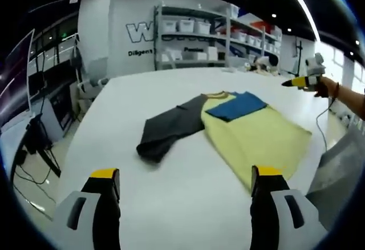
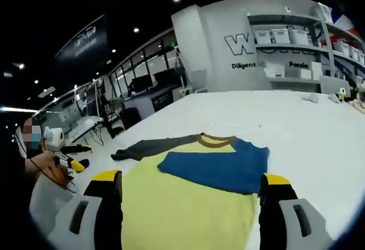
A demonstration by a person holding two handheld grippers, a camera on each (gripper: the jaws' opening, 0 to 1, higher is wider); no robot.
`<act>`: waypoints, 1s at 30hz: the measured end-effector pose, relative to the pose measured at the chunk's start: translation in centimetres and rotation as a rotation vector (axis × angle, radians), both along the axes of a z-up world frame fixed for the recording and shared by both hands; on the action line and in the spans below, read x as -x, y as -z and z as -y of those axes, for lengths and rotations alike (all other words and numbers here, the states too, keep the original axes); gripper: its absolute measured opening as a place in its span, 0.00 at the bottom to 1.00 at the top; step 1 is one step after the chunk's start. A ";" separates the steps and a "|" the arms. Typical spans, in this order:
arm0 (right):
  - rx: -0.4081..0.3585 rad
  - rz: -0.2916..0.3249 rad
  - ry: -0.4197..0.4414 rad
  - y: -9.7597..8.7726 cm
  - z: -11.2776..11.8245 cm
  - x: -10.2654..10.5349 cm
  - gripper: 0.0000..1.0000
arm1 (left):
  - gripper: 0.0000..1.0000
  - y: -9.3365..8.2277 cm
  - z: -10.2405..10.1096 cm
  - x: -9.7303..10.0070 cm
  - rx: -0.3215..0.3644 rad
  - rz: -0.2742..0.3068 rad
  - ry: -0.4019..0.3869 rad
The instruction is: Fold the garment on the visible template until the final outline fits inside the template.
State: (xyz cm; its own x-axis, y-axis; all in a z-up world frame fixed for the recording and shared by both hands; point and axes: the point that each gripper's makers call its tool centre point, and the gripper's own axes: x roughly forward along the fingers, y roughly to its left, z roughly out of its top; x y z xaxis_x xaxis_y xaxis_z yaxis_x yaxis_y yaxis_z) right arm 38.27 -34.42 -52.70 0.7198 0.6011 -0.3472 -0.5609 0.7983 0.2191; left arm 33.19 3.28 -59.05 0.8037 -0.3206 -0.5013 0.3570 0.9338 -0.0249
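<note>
Wall [image 2: 217,44]: large "W", "Diligent", "Passio" partly legible.

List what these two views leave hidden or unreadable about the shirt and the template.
- Template: no outline can be made out on the table in either view.
- Shirt hem: right gripper view cuts it off at the bottom, between the right gripper jaws.
- Blue sleeve: folded over the yellow front, hiding what lies beneath.
- Grey sleeve: its cuff is bunched; left gripper view.
</note>
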 end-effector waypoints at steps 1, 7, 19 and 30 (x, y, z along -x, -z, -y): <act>-0.006 0.003 -0.005 -0.4 -0.2 0.5 0.99 | 0.90 -0.1 -0.3 -0.4 0.002 0.004 -0.006; -0.070 0.026 -0.023 -2.3 -0.9 2.2 0.99 | 0.83 -0.4 -2.1 -2.6 0.003 0.012 -0.050; -0.007 0.013 -0.074 -1.8 -1.0 5.5 0.99 | 0.53 1.8 -5.3 -6.8 -0.046 -0.035 -0.096; -0.019 -0.005 -0.004 -1.5 0.3 5.5 0.97 | 0.32 4.9 -5.5 -9.5 -0.060 -0.087 -0.077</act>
State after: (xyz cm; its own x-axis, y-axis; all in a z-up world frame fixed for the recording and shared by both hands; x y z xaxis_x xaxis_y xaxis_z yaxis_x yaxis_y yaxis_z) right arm 32.81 -34.70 -51.22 0.7157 0.6104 -0.3393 -0.5631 0.7918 0.2366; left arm 42.70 8.78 -63.97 0.7776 -0.2271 -0.5863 0.2832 0.9591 0.0040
